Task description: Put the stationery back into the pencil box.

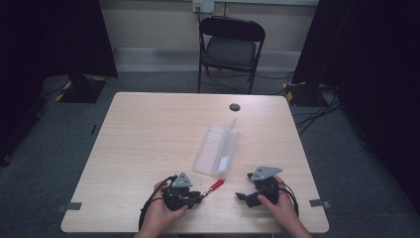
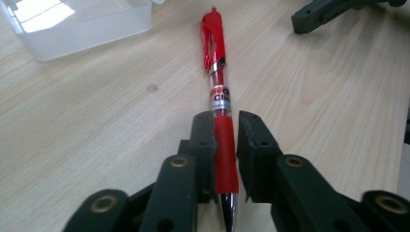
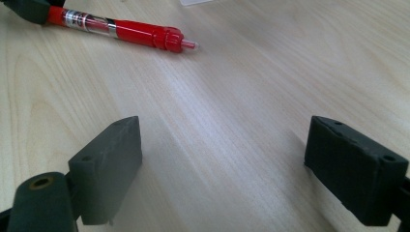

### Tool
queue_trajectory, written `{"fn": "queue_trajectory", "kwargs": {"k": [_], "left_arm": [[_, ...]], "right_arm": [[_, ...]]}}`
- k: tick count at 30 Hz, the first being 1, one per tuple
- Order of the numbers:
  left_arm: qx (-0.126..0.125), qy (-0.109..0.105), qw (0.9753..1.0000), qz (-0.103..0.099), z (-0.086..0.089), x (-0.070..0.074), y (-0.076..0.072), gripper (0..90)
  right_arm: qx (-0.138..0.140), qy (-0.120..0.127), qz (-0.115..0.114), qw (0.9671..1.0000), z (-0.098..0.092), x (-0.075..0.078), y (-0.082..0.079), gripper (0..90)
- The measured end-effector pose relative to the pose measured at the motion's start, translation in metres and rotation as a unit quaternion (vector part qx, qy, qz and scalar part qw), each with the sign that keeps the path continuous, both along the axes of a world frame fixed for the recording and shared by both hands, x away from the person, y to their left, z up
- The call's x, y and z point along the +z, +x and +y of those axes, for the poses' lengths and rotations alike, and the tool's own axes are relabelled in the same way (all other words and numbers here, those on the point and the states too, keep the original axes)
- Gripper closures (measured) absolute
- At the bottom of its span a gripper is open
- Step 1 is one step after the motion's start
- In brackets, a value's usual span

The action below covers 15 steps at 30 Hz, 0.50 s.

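The left gripper [image 2: 225, 145] had its jaws closed on the red pen [image 2: 220, 101], pinching it at the rubber grip section near the writing tip, with the metal tip pointing back toward the hand and the clip end reaching forward over the table [image 1: 148, 129]. In the left gripper view the left jaw pressed flat against the grip, while a thin gap seemed to remain at the right jaw — so the hold looked light rather than firm. The pen sat low, close to the wood, though whether it was touching or just lifted could not be told.

The right gripper [image 3: 225, 164] stood wide open with nothing between its jaws, just beside the pen's clip end on the person's right. Beyond both, near the middle of the table, the clear plastic case [image 1: 216, 148] lay open, its lid tilted up along the far side.

Judging from this, the step in hand was carrying the pen to the case. To do it well, the left jaws should be squeezed fully before any lift, since a pen held near one end will tend to droop or swing. Keeping it level and aligned with the case's long axis would let it drop in cleanly — the open right gripper could steady the case or the free end.
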State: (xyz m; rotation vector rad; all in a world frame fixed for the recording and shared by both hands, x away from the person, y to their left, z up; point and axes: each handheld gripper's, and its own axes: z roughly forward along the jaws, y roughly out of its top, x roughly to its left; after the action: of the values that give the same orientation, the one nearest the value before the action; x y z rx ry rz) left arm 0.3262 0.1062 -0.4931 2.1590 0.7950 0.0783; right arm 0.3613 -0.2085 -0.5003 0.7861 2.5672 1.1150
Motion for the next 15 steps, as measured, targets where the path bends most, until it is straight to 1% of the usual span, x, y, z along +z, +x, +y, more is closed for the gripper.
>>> {"fn": "queue_trajectory", "kwargs": {"k": [2,3,4,5,6,7,8,9,10,12,15], "left_arm": [[-0.001,0.003,1.0000,-0.007,-0.0028,-0.0001,-0.0007,73.9],[-0.002,0.008,0.9999,-0.012,-0.0048,-0.0001,-0.0012,71.4],[-0.002,0.008,0.9999,-0.012,-0.0048,-0.0001,-0.0012,72.6],[-0.004,0.010,0.9997,-0.020,-0.0058,-0.0007,-0.0017,72.6],[-0.001,0.010,0.9996,-0.027,-0.0070,-0.0013,-0.0024,79.2],[0.001,0.010,0.9996,-0.027,-0.0071,-0.0014,-0.0025,79.2],[-0.003,0.023,0.9995,-0.023,-0.0064,0.0006,-0.0019,79.8],[-0.003,0.023,0.9995,-0.023,-0.0064,0.0006,-0.0019,80.0],[0.001,0.019,0.9996,-0.018,-0.0073,0.0012,-0.0029,80.0],[-0.001,0.021,0.9997,-0.009,-0.0069,0.0027,-0.0031,80.1],[0.001,0.017,0.9998,-0.008,-0.0048,0.0044,-0.0035,80.2]], "right_arm": [[0.000,0.000,0.000,1.0000,0.0000,0.0000,0.0000,12.4],[0.000,0.000,0.000,1.0000,0.0000,0.0000,0.0000,12.4],[0.000,0.000,0.000,1.0000,0.0000,0.0000,0.0000,12.4],[0.000,0.000,0.000,1.0000,0.0000,0.0000,0.0000,12.4],[0.000,0.000,0.000,1.0000,0.0000,0.0000,0.0000,12.4],[0.000,0.000,0.000,1.0000,0.0000,0.0000,0.0000,12.4],[0.000,0.000,0.000,1.0000,0.0000,0.0000,0.0000,12.4],[0.000,0.000,0.000,1.0000,0.0000,0.0000,0.0000,12.4],[0.000,0.000,0.000,1.0000,0.0000,0.0000,0.0000,12.4],[0.000,0.000,0.000,1.0000,0.0000,0.0000,0.0000,12.4],[0.000,0.000,0.000,1.0000,0.0000,0.0000,0.0000,12.4]]}}
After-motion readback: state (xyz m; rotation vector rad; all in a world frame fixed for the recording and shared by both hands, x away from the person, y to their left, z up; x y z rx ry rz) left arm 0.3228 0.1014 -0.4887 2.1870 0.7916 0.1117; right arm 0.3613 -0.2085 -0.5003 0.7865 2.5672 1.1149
